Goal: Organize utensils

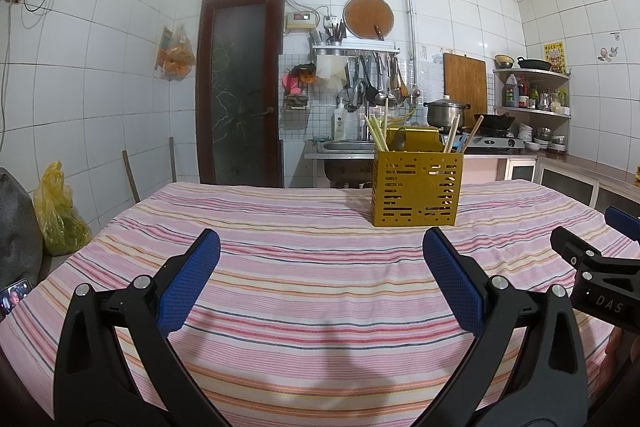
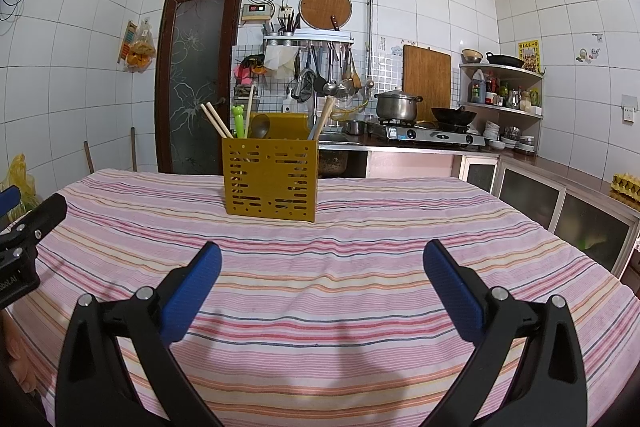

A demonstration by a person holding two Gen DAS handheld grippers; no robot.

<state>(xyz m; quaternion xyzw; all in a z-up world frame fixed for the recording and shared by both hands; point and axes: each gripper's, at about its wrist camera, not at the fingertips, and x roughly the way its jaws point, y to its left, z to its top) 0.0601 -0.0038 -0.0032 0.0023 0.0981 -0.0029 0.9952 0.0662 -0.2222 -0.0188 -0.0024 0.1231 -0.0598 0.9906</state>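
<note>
Utensil caddy [image 1: 416, 189] stands mid-table; both grippers [image 1: 321, 249] [image 2: 322, 255] spread, apart.

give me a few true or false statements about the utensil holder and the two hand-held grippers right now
1. The yellow utensil holder stands upright on the striped tablecloth. True.
2. The left hand-held gripper grips a chopstick. False: its jaws are open and hold nothing.
3. Chopsticks stick up out of the holder. True.
4. The right hand-held gripper is shut. False: it is open and empty.
5. The holder lies on its side. False: it stands upright.
</note>
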